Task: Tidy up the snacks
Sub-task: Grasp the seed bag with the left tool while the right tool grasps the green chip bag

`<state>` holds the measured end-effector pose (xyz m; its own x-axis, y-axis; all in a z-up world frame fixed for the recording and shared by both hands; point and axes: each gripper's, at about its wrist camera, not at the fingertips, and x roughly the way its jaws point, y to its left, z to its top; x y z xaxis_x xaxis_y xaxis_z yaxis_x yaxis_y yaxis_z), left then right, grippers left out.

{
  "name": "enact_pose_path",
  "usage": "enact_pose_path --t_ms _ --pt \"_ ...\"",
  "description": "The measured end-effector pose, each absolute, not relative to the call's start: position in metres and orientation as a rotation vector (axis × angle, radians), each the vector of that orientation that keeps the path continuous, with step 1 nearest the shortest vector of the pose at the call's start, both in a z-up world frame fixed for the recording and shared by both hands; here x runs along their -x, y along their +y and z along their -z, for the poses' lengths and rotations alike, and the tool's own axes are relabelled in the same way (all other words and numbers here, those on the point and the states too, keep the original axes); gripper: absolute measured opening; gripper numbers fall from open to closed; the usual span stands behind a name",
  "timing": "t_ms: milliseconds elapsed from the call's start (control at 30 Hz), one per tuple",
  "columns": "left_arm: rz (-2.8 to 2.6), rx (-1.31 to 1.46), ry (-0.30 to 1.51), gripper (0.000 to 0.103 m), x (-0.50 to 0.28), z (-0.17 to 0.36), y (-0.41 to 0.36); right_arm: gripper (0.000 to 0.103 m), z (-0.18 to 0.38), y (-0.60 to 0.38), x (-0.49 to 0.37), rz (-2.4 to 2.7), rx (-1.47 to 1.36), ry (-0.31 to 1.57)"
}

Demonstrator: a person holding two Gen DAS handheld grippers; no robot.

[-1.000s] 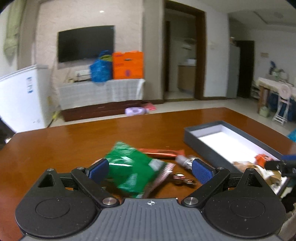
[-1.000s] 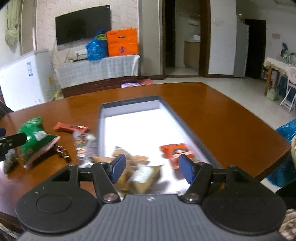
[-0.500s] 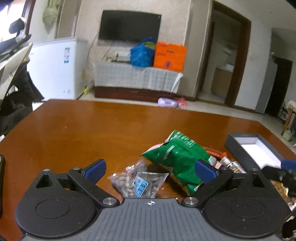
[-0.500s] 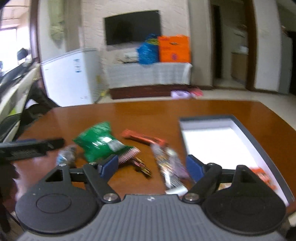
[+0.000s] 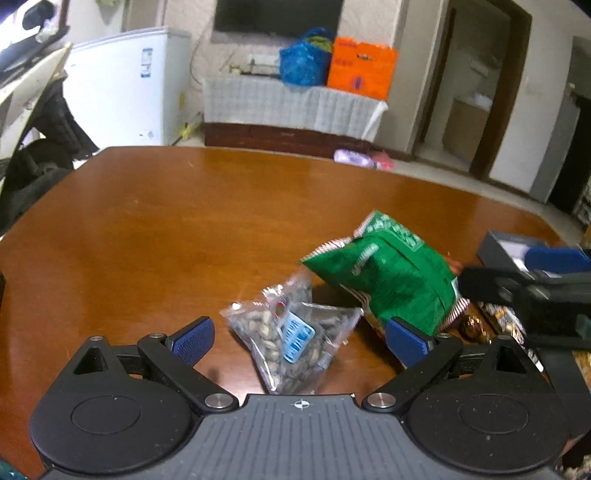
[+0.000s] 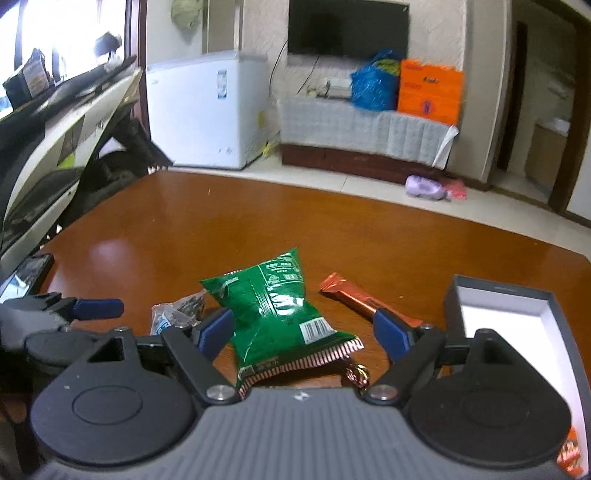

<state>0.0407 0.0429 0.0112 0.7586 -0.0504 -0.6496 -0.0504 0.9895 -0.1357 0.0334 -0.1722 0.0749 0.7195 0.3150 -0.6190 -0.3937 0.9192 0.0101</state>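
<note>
Beside the grey box point(image 6: 452, 295), a green bag point(image 6: 280, 314), nut packet point(image 5: 291, 336) and orange bar point(image 6: 354, 295) are left unsorted. Both the left gripper point(image 5: 301, 339) and the right gripper point(image 6: 303, 332) are spread, the right's jaws opening; nothing is pinched.

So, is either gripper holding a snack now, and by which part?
Nothing is held. The left gripper is open around the nut packet; the right gripper is opening around the green bag.

White chest freezer point(image 6: 207, 110), wall television point(image 6: 347, 29), blue bag point(image 6: 373, 86) beside orange bag point(image 6: 430, 92).

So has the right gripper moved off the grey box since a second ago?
Yes. The right gripper has swung left: the grey box now sits at its right edge, and the green bag lies between its opening jaws.
</note>
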Motion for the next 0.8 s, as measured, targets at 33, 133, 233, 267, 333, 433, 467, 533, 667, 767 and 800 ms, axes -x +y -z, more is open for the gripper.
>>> enact_pose_path --t_ms 33,133,233,267,333,433,467,533,667,767,800 --pt "0.006 0.139 0.717 0.099 -0.042 -0.010 0.041 0.085 -0.074 -0.169 -0.041 -0.395 0.133 0.686" --pt "0.013 0.123 0.721 0.097 -0.042 -0.009 0.038 0.085 -0.072 -0.159 -0.060 -0.457 0.147 0.769" --pt "0.020 0.137 0.738 0.094 -0.046 -0.007 0.039 0.085 -0.069 -0.148 -0.077 -0.512 0.211 0.812" --pt "0.017 0.137 0.748 0.091 -0.047 -0.006 0.039 0.085 -0.068 -0.143 -0.082 -0.523 0.244 0.828" --pt "0.014 0.126 0.764 0.088 -0.050 -0.004 0.037 0.085 -0.066 -0.134 -0.088 -0.537 0.294 0.856" --pt "0.018 0.099 0.767 0.085 -0.051 -0.004 0.032 0.085 -0.062 -0.122 -0.097 -0.564 0.339 0.883" --pt "0.020 0.092 0.764 0.084 -0.051 -0.004 0.031 0.085 -0.059 -0.119 -0.099 -0.563 0.360 0.891" --pt "0.024 0.083 0.763 0.083 -0.052 -0.004 0.029 0.085 -0.054 -0.110 -0.101 -0.540 0.405 0.894" --pt "0.020 0.069 0.764 0.079 -0.053 -0.003 0.027 0.085 -0.042 -0.098 -0.104 -0.527 0.429 0.911" --pt "0.020 0.066 0.761 0.077 -0.053 -0.001 0.026 0.085 -0.033 -0.093 -0.102 -0.499 0.446 0.909" --pt "0.019 0.064 0.758 0.074 -0.053 -0.001 0.027 0.085 -0.031 -0.093 -0.102 -0.488 0.436 0.904"
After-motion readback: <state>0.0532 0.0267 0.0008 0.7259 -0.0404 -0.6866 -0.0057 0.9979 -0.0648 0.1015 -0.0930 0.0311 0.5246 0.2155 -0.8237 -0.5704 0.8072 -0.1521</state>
